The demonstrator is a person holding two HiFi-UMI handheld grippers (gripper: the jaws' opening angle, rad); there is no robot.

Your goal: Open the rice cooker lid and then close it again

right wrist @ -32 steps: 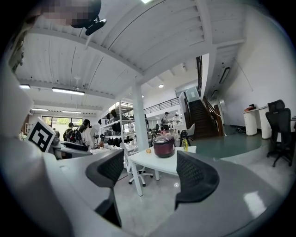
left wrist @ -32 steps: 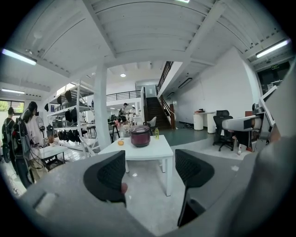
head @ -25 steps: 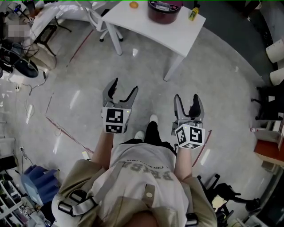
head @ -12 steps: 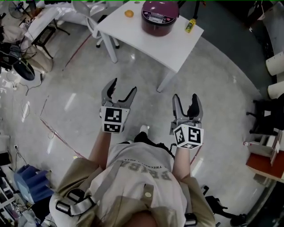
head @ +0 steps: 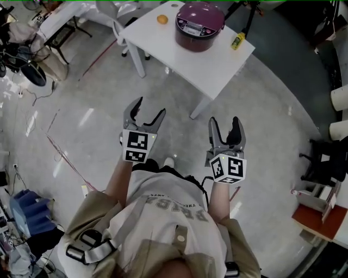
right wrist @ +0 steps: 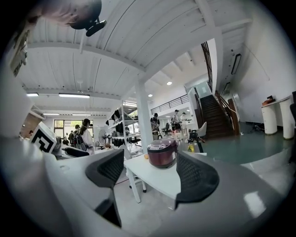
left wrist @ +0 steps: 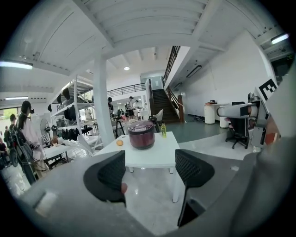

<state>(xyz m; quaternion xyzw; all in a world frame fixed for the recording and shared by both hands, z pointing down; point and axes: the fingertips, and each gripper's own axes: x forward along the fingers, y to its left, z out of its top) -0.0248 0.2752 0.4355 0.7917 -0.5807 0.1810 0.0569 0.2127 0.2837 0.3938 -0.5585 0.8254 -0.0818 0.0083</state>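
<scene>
A dark purple rice cooker (head: 199, 25) with its lid down stands on a white table (head: 217, 59) far ahead of me; it also shows as the rice cooker (left wrist: 141, 134) in the left gripper view and the rice cooker (right wrist: 162, 154) in the right gripper view. My left gripper (head: 145, 113) is held out over the floor, open and empty. My right gripper (head: 226, 128) is beside it, also open with nothing between its jaws. Both are well short of the table.
On the table lie an orange (head: 162, 19) and a small yellow bottle (head: 237, 40). A white chair (head: 111, 16) stands left of the table. Cables and gear (head: 24, 57) clutter the floor at left; a red stand (head: 321, 214) is at right. People stand in the background.
I have walked toward the table: the table and rice cooker have come further into the head view. Both grippers stay open, held in front of me.
</scene>
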